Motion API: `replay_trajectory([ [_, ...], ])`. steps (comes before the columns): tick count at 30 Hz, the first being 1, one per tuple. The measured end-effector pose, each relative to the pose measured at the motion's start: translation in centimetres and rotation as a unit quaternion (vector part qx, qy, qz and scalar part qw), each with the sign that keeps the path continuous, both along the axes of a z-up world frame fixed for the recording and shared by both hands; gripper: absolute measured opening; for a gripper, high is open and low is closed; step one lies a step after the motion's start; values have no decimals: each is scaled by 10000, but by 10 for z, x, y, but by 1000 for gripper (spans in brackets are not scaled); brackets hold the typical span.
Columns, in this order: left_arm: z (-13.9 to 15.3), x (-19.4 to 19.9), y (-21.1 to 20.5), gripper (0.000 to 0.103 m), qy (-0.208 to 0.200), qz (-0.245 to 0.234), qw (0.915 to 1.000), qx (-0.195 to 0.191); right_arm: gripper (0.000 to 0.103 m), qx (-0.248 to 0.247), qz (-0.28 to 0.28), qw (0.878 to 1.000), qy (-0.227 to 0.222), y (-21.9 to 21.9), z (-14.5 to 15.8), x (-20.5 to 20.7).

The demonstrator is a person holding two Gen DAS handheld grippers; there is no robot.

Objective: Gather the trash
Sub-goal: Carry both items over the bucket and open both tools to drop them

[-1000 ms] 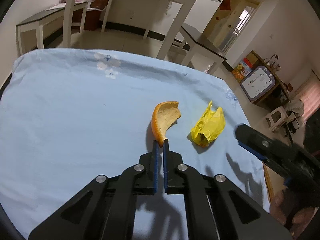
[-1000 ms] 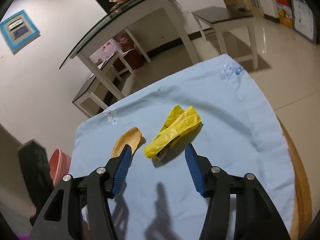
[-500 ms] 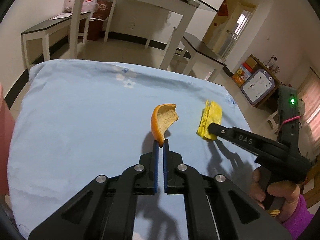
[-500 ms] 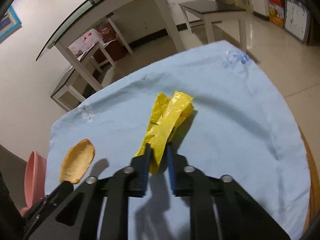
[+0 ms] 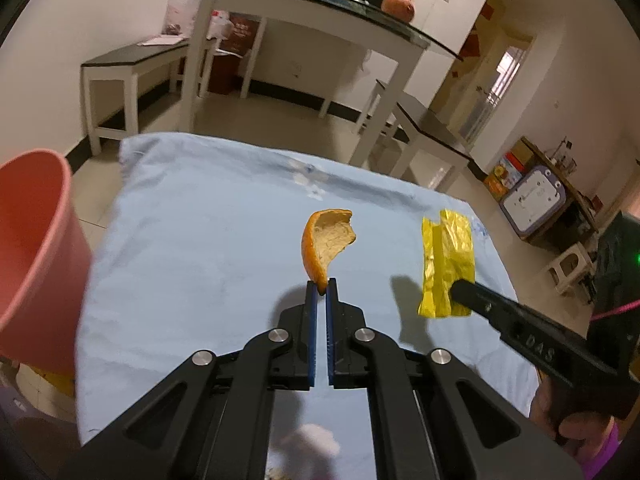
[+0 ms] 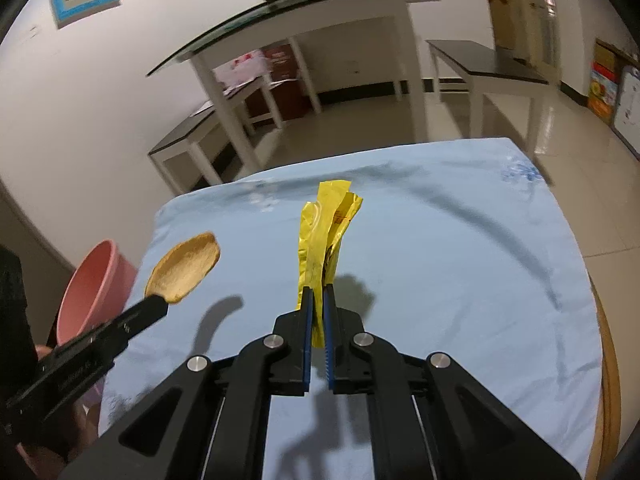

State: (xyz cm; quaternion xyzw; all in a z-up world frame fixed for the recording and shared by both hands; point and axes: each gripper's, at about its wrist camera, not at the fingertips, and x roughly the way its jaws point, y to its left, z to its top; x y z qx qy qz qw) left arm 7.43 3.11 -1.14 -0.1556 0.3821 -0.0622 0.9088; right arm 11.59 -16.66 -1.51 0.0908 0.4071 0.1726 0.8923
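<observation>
Blue cloth (image 5: 192, 248) covers the table. We see the peel (image 5: 324, 240) pinched in the left gripper (image 5: 321, 285) and the wrapper (image 6: 324, 248) clamped in the right gripper (image 6: 316, 294), both off the cloth. The pink bin (image 5: 36, 252) is cut off at left, its contents hidden.

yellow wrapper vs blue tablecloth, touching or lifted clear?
Apart. In the right wrist view the yellow wrapper hangs pinched in the right gripper, its shadow cast separately on the blue tablecloth. The left wrist view also shows it raised.
</observation>
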Motion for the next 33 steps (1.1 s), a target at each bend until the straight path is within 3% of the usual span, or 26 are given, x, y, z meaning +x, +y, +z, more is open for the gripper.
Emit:
replay_trajectory([
  [18, 36, -46, 70, 3, -489, 854, 9949, 209, 4, -95, 952, 9946, -405, 78, 36, -35],
  [33, 49, -88, 175, 3, -629, 1894, 9785, 528, 4, 54, 2071, 9756, -721, 209, 68, -41],
])
